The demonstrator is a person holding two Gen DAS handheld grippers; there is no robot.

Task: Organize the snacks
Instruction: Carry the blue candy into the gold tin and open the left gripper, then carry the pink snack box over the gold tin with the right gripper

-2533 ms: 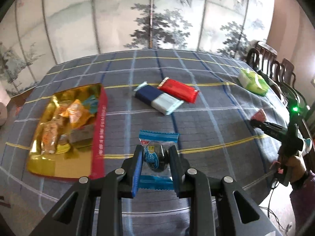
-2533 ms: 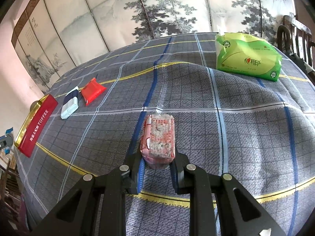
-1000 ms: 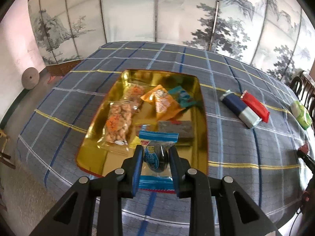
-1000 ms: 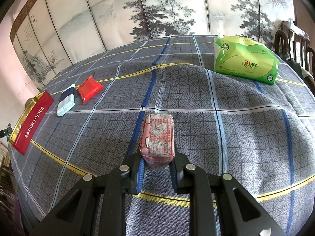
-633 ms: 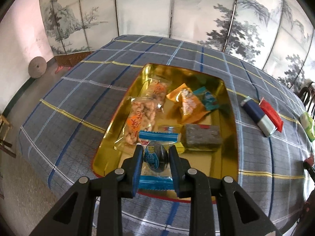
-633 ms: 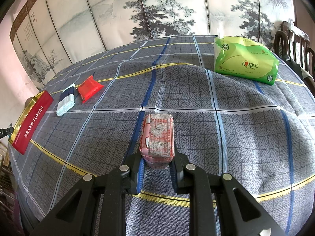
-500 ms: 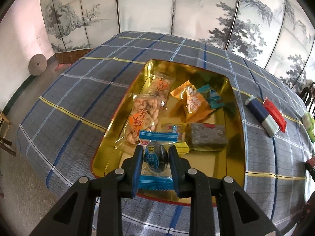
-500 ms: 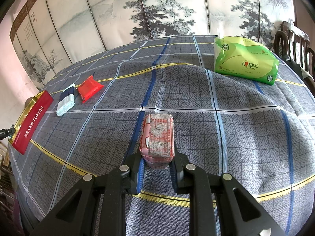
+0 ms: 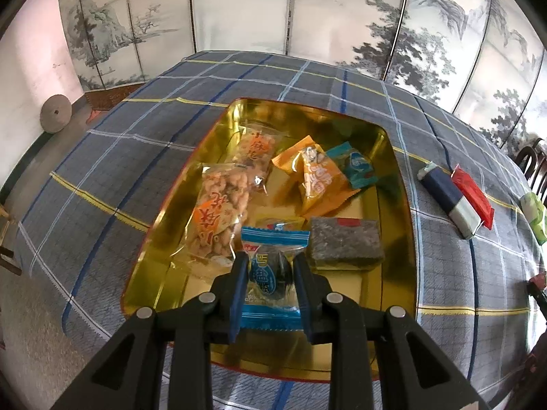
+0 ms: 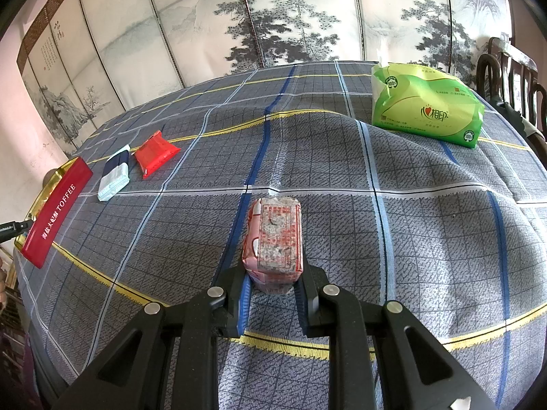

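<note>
My left gripper (image 9: 270,266) is shut on a blue-wrapped snack packet (image 9: 270,275) with a dark round piece inside, held above the near end of the gold tin (image 9: 400,157). The tin holds two peanut bags (image 9: 222,212), an orange packet (image 9: 316,177), a teal packet (image 9: 355,165) and a dark grey block (image 9: 345,244). My right gripper (image 10: 275,278) is shut on a pink-and-red snack block (image 10: 277,242) over the checked tablecloth. A navy-and-white packet (image 10: 114,172) and a red packet (image 10: 155,152) lie on the cloth to the right of the tin, whose red side (image 10: 56,217) reads TOFFEE.
A green tissue pack (image 10: 427,109) lies at the far right of the table, with dark wooden chairs (image 10: 512,68) behind it. A painted folding screen (image 9: 307,17) stands behind the table. The cloth (image 10: 393,171) is rumpled into ridges. The floor (image 9: 30,324) lies beyond the table's left edge.
My left gripper has carried the blue packet from the open cloth to above the tin, and the tin now looks nearer and larger. The right gripper and its pink block have not moved.
</note>
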